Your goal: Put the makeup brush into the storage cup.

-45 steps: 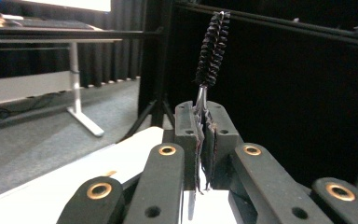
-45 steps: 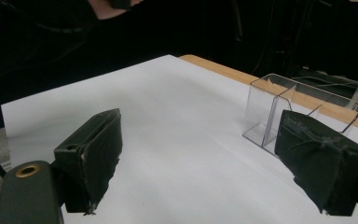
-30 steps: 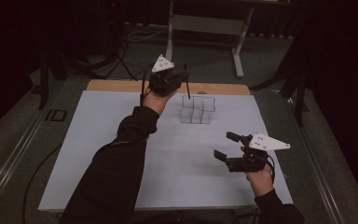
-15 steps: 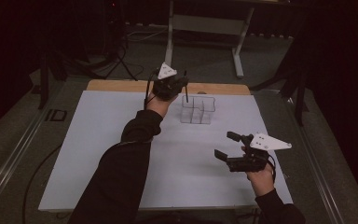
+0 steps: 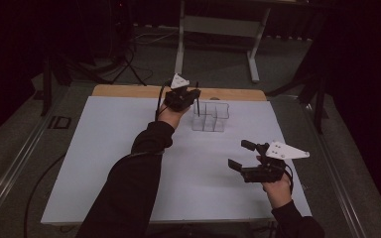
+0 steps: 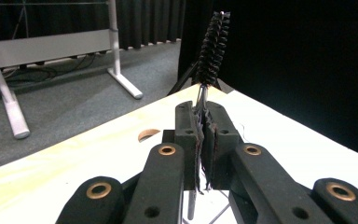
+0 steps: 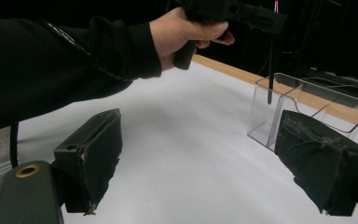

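White sheet (image 5: 129,148) over table, bare wooden strip (image 5: 129,91) along far edge with a half-round cutout (image 6: 148,134) in it. Grey carpet floor (image 5: 218,54) beyond, dark curtains behind, light metal stand legs (image 5: 180,44) and loose cables on floor past far edge. Dark rail framing along left and right sides of table. Small dark plate with markings off left edge, too blurred to read; no legible brands or writing anywhere. Clear plastic compartment organizer (image 5: 210,117) near far edge, right of centre, upright on white sheet. Left gripper (image 5: 191,95) held above organizer's left side, jaws closed tight on thin stem of black bristle brush (image 6: 213,46); bristle end sticking up past jaws in left gripper view, lower end of stem dipping into organizer's near-left compartment (image 7: 270,79) in right gripper view, touching bottom or not cannot tell. Right gripper (image 5: 240,156) low over white sheet toward near right corner, well apart from organizer, jaws wide open, nothing between pads (image 7: 98,149).
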Demonstrator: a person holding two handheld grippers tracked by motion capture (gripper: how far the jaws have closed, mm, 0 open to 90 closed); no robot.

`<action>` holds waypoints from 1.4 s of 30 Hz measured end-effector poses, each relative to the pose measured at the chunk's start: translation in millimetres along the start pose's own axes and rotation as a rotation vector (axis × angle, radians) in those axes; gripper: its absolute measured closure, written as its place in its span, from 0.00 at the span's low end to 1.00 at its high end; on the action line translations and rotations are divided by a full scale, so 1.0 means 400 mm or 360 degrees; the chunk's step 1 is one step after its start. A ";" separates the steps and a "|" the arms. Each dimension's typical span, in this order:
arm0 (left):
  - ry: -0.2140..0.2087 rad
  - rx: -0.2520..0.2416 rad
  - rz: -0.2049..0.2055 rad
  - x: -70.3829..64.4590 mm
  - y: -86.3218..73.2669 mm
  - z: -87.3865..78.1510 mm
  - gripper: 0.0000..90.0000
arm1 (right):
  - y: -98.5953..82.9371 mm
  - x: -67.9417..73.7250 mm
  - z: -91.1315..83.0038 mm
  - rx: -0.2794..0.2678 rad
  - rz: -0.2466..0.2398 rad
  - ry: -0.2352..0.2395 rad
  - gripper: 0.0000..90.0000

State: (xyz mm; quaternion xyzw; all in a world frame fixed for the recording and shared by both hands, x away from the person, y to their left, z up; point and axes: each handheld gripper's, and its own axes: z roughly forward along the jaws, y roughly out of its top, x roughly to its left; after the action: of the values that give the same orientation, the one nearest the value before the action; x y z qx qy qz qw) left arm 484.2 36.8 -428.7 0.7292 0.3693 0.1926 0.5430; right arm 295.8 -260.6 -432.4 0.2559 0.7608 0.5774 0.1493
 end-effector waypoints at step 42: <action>0.0009 -0.0032 -0.0051 -0.026 0.041 -0.122 0.01 | -0.003 -0.006 0.007 0.0004 0.0021 -0.0011 0.16</action>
State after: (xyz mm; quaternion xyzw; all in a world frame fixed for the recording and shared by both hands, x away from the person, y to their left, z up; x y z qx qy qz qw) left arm 449.6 58.7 -395.8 0.7172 0.3806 0.1894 0.5522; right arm 298.9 -259.9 -434.5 0.2631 0.7594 0.5764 0.1477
